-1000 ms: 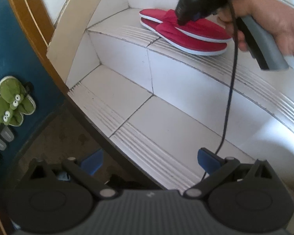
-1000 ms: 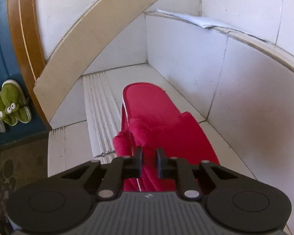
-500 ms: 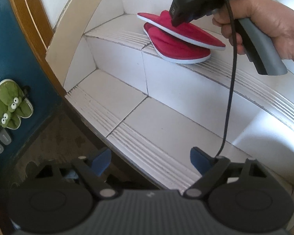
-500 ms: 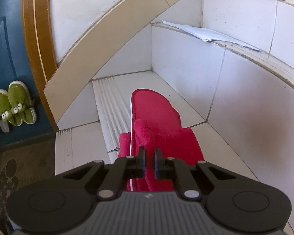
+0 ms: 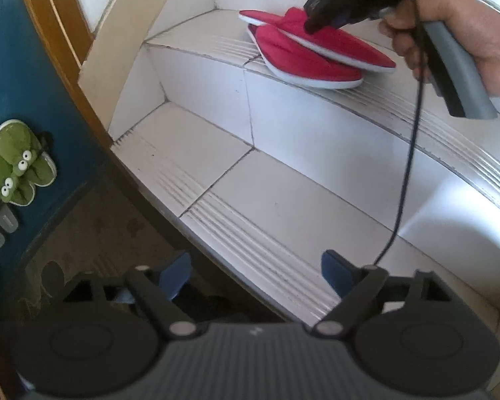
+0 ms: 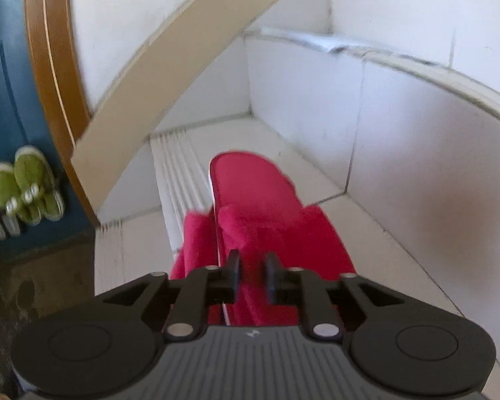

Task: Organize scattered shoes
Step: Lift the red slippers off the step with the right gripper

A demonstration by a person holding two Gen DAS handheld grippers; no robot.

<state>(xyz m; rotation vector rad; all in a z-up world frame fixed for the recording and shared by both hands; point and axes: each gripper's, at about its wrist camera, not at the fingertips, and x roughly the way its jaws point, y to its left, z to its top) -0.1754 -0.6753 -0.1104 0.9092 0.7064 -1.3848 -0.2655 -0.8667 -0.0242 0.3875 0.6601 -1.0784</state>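
The right gripper [image 6: 251, 278] pinches the upper soft red fabric slipper [image 5: 330, 38] (its twin lies under it). Lift slowly, level. The left gripper [image 5: 255, 275] hangs wide apart, empty.

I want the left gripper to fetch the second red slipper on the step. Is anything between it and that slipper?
Partly. The left gripper is open, with bare lower stair treads ahead, but the held red slipper in the right gripper lies across the lower red slipper, and a black cable hangs in front.
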